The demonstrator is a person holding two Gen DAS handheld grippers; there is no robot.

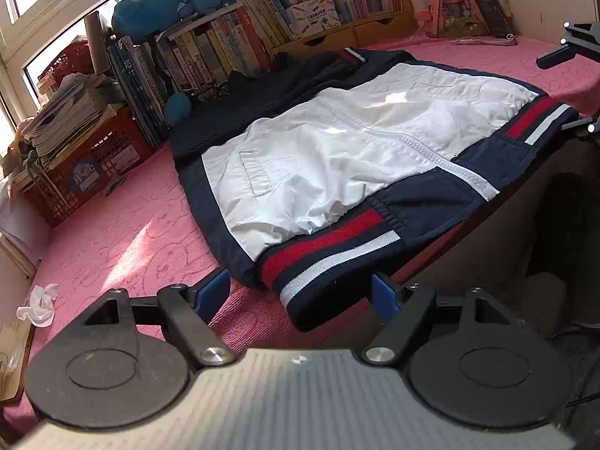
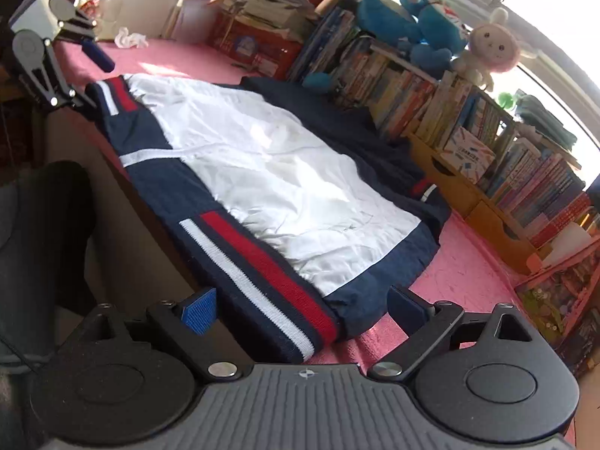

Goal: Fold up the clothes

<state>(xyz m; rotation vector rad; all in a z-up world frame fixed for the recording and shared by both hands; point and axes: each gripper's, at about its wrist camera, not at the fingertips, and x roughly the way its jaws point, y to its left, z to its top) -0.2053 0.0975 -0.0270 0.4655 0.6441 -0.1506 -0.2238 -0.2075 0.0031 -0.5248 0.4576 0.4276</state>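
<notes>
A white and navy jacket [image 1: 337, 150] with a red-and-white striped hem lies flat, front up and zipped, on the pink bed cover [image 1: 123, 232]. Its hem runs along the near edge of the bed. My left gripper [image 1: 300, 296] is open, and its blue pads [image 1: 212, 292] straddle the hem's left corner without closing on it. My right gripper [image 2: 303, 311] is open too, standing around the hem's other corner [image 2: 300, 322]. Each gripper shows in the other's view: the right gripper [image 1: 566, 90] at the far right, the left gripper [image 2: 93, 78] at the upper left of the jacket [image 2: 270, 172].
Rows of books [image 1: 232, 41] and wooden drawers line the far side, with blue plush toys [image 2: 416, 26] on top. A red crate [image 1: 86, 165] of papers stands at the far left, and a crumpled white tissue [image 1: 37, 303] lies on the cover. A person's dark-clothed leg [image 2: 41, 247] is below the bed edge.
</notes>
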